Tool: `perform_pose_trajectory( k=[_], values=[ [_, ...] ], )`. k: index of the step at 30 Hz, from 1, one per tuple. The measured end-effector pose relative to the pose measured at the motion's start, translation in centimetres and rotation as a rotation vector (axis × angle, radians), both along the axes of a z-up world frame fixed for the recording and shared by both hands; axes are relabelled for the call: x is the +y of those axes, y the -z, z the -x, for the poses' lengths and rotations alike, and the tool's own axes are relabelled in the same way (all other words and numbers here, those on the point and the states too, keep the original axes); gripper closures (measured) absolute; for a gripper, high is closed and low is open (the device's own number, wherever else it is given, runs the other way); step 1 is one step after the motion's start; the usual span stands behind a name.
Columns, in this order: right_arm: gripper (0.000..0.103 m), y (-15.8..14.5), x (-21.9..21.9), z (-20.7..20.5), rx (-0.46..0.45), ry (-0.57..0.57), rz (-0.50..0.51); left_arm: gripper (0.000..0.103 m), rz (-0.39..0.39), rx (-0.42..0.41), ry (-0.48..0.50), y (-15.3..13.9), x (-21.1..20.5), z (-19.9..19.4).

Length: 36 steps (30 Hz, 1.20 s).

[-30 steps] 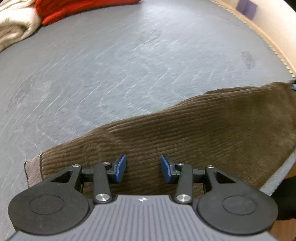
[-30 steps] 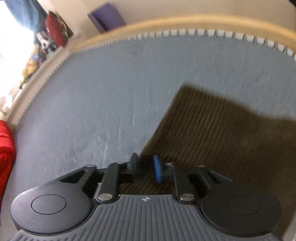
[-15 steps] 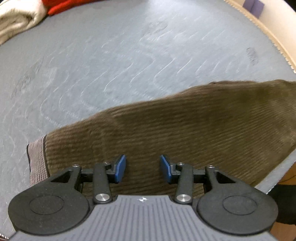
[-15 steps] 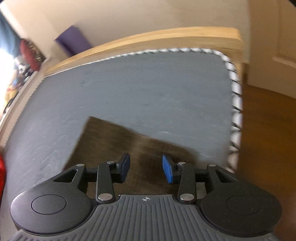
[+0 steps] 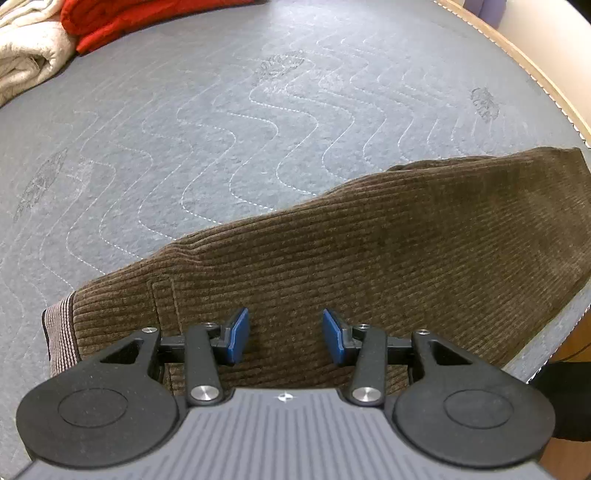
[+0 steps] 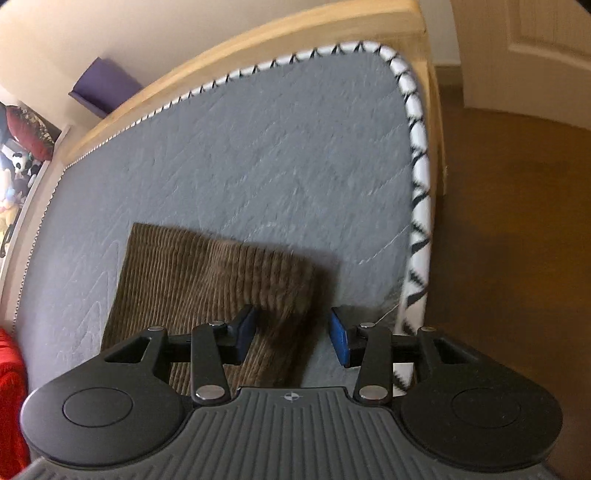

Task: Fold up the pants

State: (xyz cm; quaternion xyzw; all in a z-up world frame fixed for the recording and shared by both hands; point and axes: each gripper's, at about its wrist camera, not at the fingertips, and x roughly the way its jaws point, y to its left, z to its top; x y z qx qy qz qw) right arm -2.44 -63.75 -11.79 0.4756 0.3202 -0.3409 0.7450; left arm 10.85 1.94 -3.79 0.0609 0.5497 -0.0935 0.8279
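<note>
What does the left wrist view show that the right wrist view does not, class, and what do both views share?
Only the left wrist view: the striped waistband of the brown corduroy pants, a cream blanket and the left gripper, open above the cloth. Only the right wrist view: the mattress's black-and-white corner piping, the wooden floor, a purple item and the right gripper, jaws opening over the pants' edge, gripping nothing. Both: the pants, the grey quilted mattress, the wooden bed frame and red fabric.

our left tool (image 5: 282, 336): angled down, pads apart, gripping nothing | our right tool (image 6: 291, 334): angled down, jaws opening, nothing pinched
</note>
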Motion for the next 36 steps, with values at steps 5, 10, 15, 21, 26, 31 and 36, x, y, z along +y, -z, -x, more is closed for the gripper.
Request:
perform_pose_trajectory(
  k=[5, 10, 15, 21, 26, 31, 36],
  values=[
    [0.055, 0.3, -0.3, -1.4, -0.033, 0.041, -0.002, 0.054, 0.000, -0.007, 0.001, -0.1, 0.2, 0.1],
    [0.081, 0.1, 0.1, -1.6, -0.033, 0.075, 0.020, 0.054, 0.009, -0.017, -0.014, -0.4, 0.9, 0.1],
    [0.088, -5.0, 3.4, -2.8, -0.067, 0.057, 0.184, 0.054, 0.045, -0.045, -0.050, -1.5, 2.2, 0.2],
    [0.088, -14.9, 19.5, -5.6, -0.186, -0.320, 0.650, 0.054, 0.084, -0.083, -0.082, -3.0, 4.1, 0.9],
    [0.088, -16.5, 38.9, -2.8, -0.370, -0.787, 0.927, 0.054, 0.086, -0.100, -0.115, -3.4, 6.0, 1.6],
    [0.087, -7.9, 54.4, 0.0, -0.268, -1.399, 0.884, 0.054, 0.093, -0.091, -0.146, -3.3, 8.3, 2.3],
    [0.076, -2.1, 59.4, 1.5, -0.071, -1.618, 0.849, 0.052, 0.117, -0.089, -0.168, -3.4, 9.8, 2.9]
  ],
)
